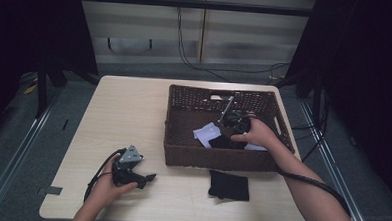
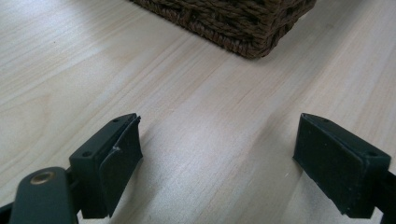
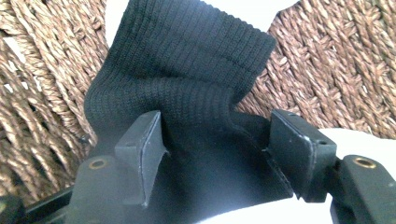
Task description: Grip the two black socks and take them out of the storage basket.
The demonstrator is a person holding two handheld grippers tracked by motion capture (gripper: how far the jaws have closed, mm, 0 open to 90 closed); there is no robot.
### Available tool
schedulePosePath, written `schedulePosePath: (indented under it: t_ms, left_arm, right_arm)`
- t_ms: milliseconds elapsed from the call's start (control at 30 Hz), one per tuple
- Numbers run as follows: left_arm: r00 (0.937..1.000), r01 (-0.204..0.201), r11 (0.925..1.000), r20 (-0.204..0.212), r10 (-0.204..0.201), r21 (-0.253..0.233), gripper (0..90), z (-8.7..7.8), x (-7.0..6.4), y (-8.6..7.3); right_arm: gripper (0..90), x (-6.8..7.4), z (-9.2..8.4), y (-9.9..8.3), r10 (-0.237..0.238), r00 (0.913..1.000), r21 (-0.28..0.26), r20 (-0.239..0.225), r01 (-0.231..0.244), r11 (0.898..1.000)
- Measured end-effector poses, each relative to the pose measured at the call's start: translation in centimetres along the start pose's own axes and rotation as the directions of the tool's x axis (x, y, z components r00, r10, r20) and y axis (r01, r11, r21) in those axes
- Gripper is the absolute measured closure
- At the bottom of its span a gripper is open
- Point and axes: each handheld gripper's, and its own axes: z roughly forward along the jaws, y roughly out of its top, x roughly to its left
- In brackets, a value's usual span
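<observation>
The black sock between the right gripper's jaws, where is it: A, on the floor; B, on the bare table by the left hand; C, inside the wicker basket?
C: the black sock lies between the right gripper jaws over the woven basket floor.

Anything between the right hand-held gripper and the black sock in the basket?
Nothing visible. The right hand-held gripper already has the black sock bunched between its jaws, down inside the wicker basket; white cloth lies under and beside it, not between.

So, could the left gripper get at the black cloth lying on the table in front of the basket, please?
Probably yes: the left gripper rests open on the table, and bare tabletop lies between it and the black cloth in front of the basket.
</observation>
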Motion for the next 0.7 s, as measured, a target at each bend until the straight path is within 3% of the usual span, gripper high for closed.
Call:
schedulePosePath:
  t_ms: [267, 533, 700]
  left_arm:
    - [1.0000, 0.005, 1.0000, 0.003, -0.005, -0.001, 14.2, 0.0, 0.0, 0.0]
    - [1.0000, 0.005, 1.0000, 0.002, -0.005, -0.001, 14.2, 0.0, 0.0, 0.0]
    - [1.0000, 0.000, 1.0000, 0.000, 0.000, 0.000, 14.2, 0.0, 0.0, 0.0]
  right_arm:
    - [41.1, -0.1, 0.7, -0.1, 0.000, 0.9997, -0.001, -0.024, 0.000, 1.000]
    - [74.1, 0.9, 0.5, 0.5, -0.052, 0.9981, 0.050, -0.034, 0.053, 0.997]
    - [75.9, 1.3, 0.1, 0.7, -0.073, 0.9969, 0.075, -0.028, 0.075, 0.994]
